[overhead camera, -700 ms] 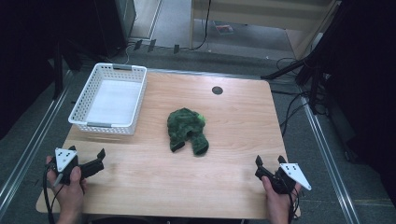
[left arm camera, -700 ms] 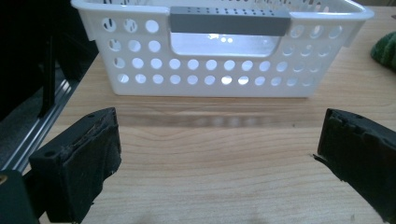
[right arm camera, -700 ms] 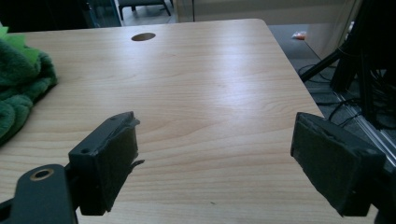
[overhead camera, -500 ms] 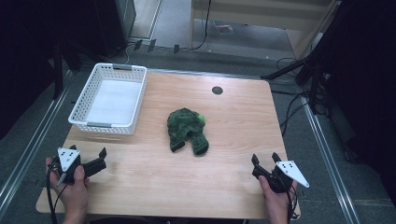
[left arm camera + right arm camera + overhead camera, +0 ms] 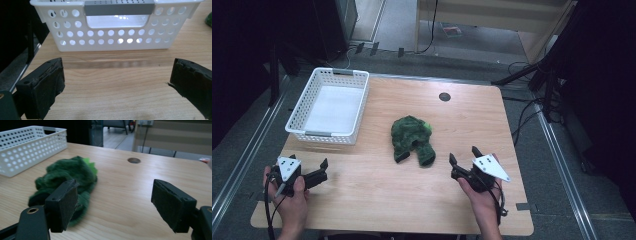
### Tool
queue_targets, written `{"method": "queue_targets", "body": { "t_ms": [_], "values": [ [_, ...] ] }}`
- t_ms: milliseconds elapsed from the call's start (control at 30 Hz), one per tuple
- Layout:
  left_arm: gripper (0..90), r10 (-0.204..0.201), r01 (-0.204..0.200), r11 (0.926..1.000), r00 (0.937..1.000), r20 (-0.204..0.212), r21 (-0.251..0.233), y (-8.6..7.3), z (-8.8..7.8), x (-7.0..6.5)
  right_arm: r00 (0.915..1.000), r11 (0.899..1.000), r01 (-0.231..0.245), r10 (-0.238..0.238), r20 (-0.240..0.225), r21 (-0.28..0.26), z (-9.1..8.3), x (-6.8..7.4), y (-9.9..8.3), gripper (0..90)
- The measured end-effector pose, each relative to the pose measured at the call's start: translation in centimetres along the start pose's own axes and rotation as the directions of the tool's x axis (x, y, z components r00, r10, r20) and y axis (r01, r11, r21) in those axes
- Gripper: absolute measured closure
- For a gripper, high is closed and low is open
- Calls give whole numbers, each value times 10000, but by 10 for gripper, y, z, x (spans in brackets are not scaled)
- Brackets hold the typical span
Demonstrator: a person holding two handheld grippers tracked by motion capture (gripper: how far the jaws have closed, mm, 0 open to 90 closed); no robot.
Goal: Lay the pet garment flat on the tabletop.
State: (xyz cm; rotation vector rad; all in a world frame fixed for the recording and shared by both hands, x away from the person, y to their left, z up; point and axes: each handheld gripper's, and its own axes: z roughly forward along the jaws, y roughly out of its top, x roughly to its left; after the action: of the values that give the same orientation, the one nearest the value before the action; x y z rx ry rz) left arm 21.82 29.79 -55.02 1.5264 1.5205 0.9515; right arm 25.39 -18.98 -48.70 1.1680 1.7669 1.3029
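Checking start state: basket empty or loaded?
Empty. The high view shows the basket with a bare white floor; the cloth lies on the table.

The counter [image 5: 377,200] lies bare along its near edge between the left gripper [image 5: 322,170] and the right gripper [image 5: 463,156], so either could cross there unhindered. Ahead of the left gripper, the white basket [image 5: 332,106] blocks the far-left corner; its perforated wall and grey handle [image 5: 118,8] stand directly across the path, with a strip of open wood before it. The crumpled green cloth [image 5: 412,140] sits mid-counter, near the right gripper's left finger [image 5: 62,202]. The far-right part of the counter is open up to the cable hole [image 5: 444,96].
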Motion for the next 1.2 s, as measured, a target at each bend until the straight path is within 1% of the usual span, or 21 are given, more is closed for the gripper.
{"method": "queue_targets", "body": {
  "t_ms": [100,267,333,367,400,433,500,567,667,700,800,867,900,967,1000,1033,1067,1100,1133,1167,1200],
  "values": [
    [0,-190,189,9998,9998,117,64,0,1,2,9993,10000,78,-79,-364,-30,14,14,8,220],
    [0,-242,240,9997,9996,169,90,0,1,3,9976,9998,148,-138,-675,154,41,34,16,220],
    [0,-238,236,9997,9995,204,93,0,1,3,9968,9993,243,-221,-763,271,51,43,18,219],
    [0,-267,265,9996,9992,285,91,0,1,4,9964,9989,327,-300,-788,336,57,47,19,208],
    [0,-304,302,9995,9990,323,59,0,1,4,9967,9980,439,-407,-697,459,62,52,20,185],
    [0,-332,330,9994,9990,295,70,0,1,4,9964,9971,490,-448,-723,579,67,55,22,169],
    [0,-355,353,9994,9989,318,73,0,1,5,9946,9962,446,-373,-964,751,76,62,25,143],
    [0,-423,421,9991,9986,331,58,0,1,5,9935,9954,422,-327,-1088,857,84,67,27,135],
    [0,-449,447,9990,9984,350,71,0,1,5,9934,9930,508,-393,-1077,1067,97,73,28,130],
    [0,-451,448,9990,9984,343,78,0,1,5,9930,9914,588,-461,-1083,1166,102,75,28,128],
    [0,-459,457,9989,9983,362,75,0,1,5,9927,9866,600,-430,-1130,1517,114,79,27,108],
    [0,-474,472,9989,9981,386,81,0,1,5,9935,9824,614,-431,-1058,1763,122,83,26,43],
    [0,-467,465,9989,9982,366,70,1,2,5,9927,9786,562,-336,-1158,1980,127,84,25,2],
    [0,-345,342,9994,9989,324,76,1,1,4,9918,9666,375,-48,-1280,2536,139,84,21,0],
    [0,-319,317,9995,9990,300,70,0,1,2,9900,9597,367,31,-1411,2786,145,85,17,0],
    [0,-199,194,9997,9990,388,140,1,1,1,9898,9529,410,22,-1423,3003,150,85,13,22],
    [0,-79,70,9998,9989,461,188,1,0,0,9922,9482,538,-154,-1239,3130,154,87,8,121],
    [0,39,-50,9998,9987,509,215,2,-1,-1,9939,9417,728,-413,-1020,3285,156,88,3,251],
    [0,-64,57,9999,9975,700,99,4,-4,-3,9942,9376,852,-576,-910,3370,157,89,1,391],
    [0,-261,261,9997,9941,1053,12,6,-6,-5,9933,9399,841,-525,-1032,3309,157,89,-2,526],
    [0,-319,324,9995,9898,1389,-10,8,-7,-8,9907,9488,738,-345,-1316,3071,154,87,-2,636]
  ]
}}
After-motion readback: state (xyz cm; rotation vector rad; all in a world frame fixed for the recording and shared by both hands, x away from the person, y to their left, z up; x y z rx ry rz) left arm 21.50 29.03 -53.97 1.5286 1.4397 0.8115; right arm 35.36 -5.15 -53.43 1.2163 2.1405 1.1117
